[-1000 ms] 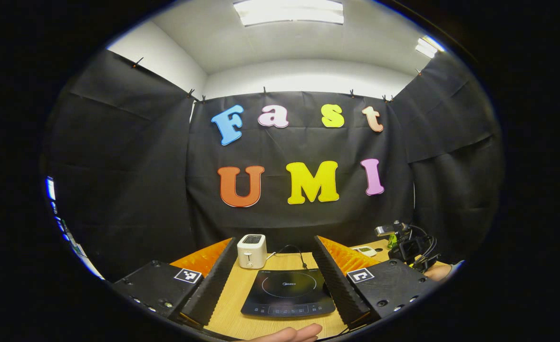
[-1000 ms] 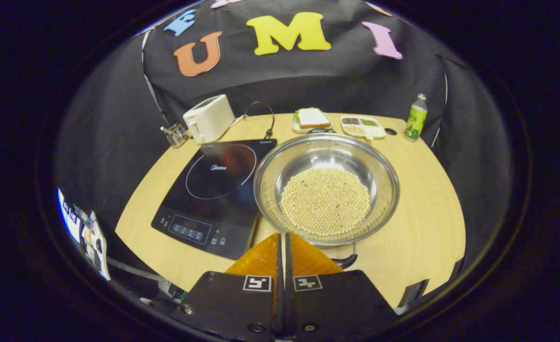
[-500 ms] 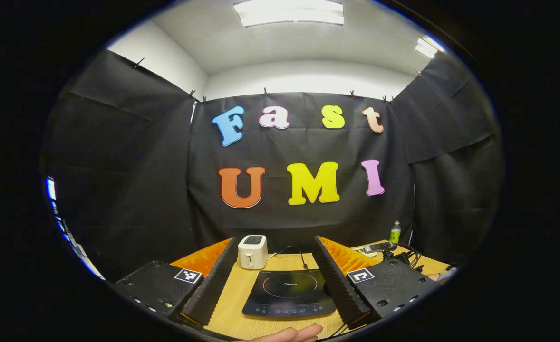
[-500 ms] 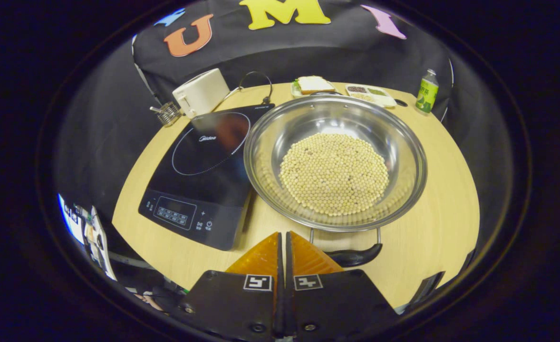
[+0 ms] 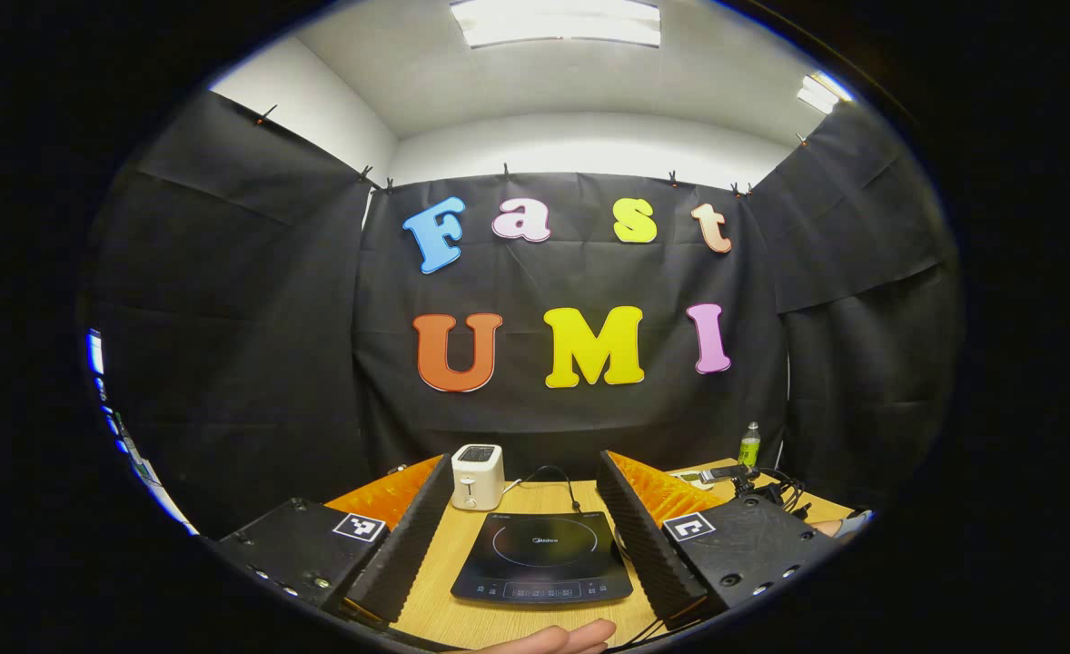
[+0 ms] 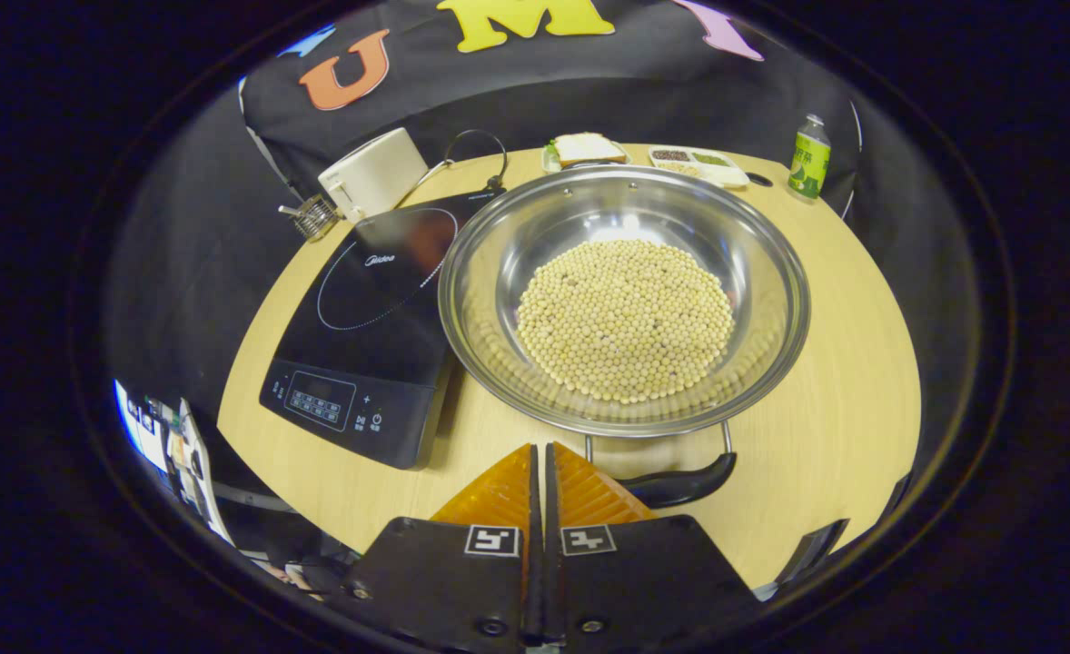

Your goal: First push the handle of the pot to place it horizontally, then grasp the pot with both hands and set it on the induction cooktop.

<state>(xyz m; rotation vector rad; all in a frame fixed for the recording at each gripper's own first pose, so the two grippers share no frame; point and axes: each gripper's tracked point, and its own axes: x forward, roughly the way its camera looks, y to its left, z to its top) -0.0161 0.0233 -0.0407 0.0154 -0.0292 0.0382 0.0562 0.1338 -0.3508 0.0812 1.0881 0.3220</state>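
A wide steel pot (image 6: pixel 776 272) full of pale beans (image 6: pixel 626 318) stands on the wooden table (image 6: pixel 853 400) to the right of the black induction cooktop (image 6: pixel 362 327). Its near black handle (image 6: pixel 680 486) lies just right of my right gripper (image 6: pixel 539 450), which is shut with nothing held and hovers close before the pot's near rim. In the left gripper view my left gripper (image 5: pixel 526 472) is open and held level, with the cooktop (image 5: pixel 542 559) on the table between its fingers and farther off.
A white toaster (image 6: pixel 371 173) and a small wire rack (image 6: pixel 314 216) stand behind the cooktop. Plates with bread (image 6: pixel 585 148) and a snack tray (image 6: pixel 698 163) sit at the back, a green bottle (image 6: pixel 807 156) at the back right. A hand (image 5: pixel 558 639) shows below.
My right gripper has moved forward and down toward the pot, which now looms larger; its near handle has come into full sight. The left gripper barely shifted.
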